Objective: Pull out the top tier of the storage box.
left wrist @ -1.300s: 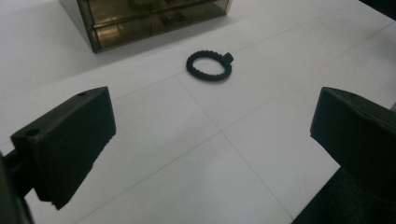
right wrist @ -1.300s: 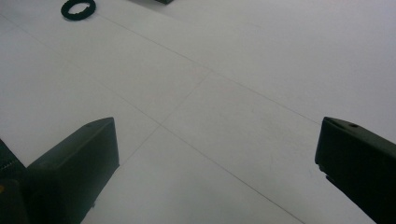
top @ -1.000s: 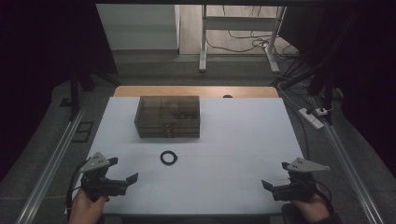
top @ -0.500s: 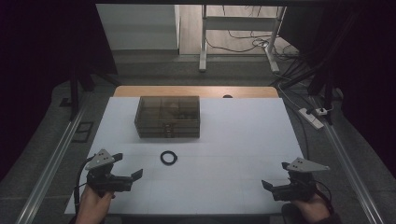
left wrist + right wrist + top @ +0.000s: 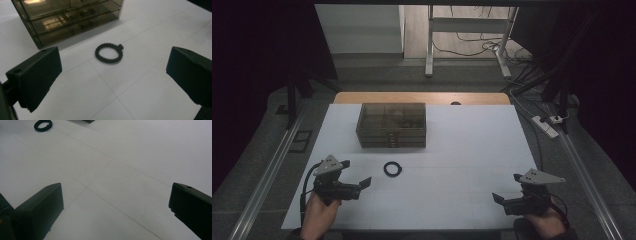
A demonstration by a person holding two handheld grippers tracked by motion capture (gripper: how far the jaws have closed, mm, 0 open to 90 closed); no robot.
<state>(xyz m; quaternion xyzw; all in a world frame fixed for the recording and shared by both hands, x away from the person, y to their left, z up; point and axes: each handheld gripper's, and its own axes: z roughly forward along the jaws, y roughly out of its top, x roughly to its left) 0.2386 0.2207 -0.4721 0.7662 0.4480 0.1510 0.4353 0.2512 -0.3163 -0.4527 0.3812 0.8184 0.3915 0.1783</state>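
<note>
A small black ring (image 5: 392, 169) lies flat on the white tabletop (image 5: 462, 145), just in front of a smoky translucent drawer box (image 5: 391, 125). My left gripper (image 5: 356, 173) is held low at the front left, a short way left of the ring, with its jaws wide apart and nothing between them. In the left gripper view the ring (image 5: 109, 52) lies ahead between the jaws of the left gripper (image 5: 115, 67), with the drawer box (image 5: 67, 17) behind it. My right gripper (image 5: 507, 188) rests at the front right, open and empty. The right gripper view shows the ring (image 5: 43, 125) far off beyond the right gripper (image 5: 115, 197).
A wooden strip (image 5: 422, 97) borders the table's far edge. Metal rails run along both sides. A power strip (image 5: 546, 126) and cables lie on the floor at the right. A metal frame (image 5: 430, 45) stands beyond the table.
My left gripper has moved forward and to the right, closer to the ring. The right gripper, the ring and the box have stayed put.
</note>
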